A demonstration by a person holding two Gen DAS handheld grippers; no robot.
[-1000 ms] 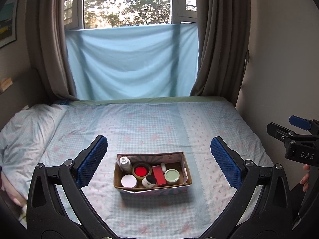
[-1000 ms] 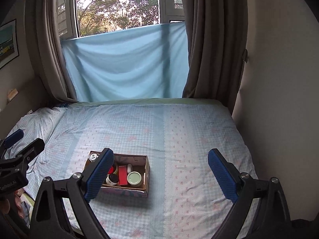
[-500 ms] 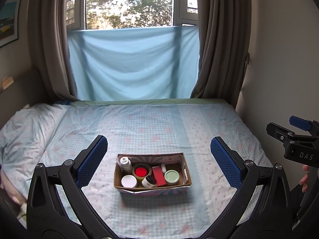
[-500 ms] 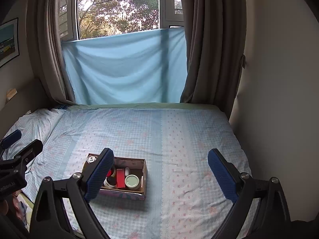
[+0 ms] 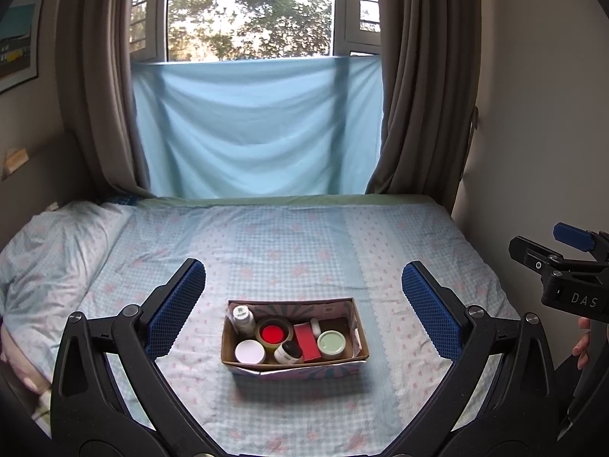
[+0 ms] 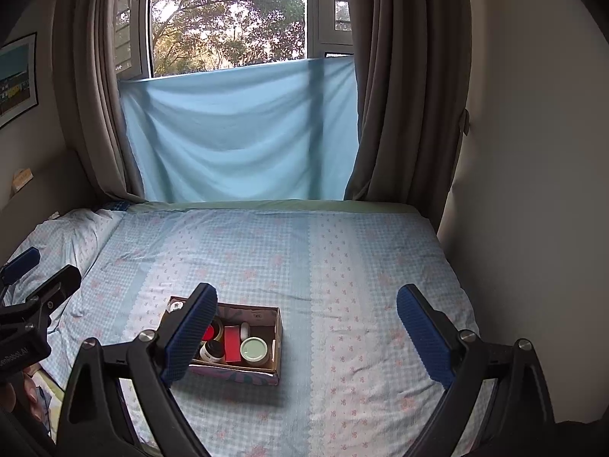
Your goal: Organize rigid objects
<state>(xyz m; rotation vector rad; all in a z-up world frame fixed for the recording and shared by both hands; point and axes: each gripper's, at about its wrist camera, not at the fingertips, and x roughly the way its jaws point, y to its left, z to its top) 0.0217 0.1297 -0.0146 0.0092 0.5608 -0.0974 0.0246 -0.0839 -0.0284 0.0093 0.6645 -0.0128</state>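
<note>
Sitting on the bed (image 5: 304, 236) toward its near edge, the cardboard box (image 5: 293, 365) lies with its long side running left to right and already holds the jars, a small bottle (image 5: 243, 318), a tape roll (image 5: 272, 333) and a red block (image 5: 306, 342). The left gripper (image 5: 304, 304) is spread wide and empty, and the box lies straight ahead between its fingers. The right gripper (image 6: 306, 333) is also wide open and empty; the box sits off to its left, partly behind one finger. The left hand looks the better placed.
</note>
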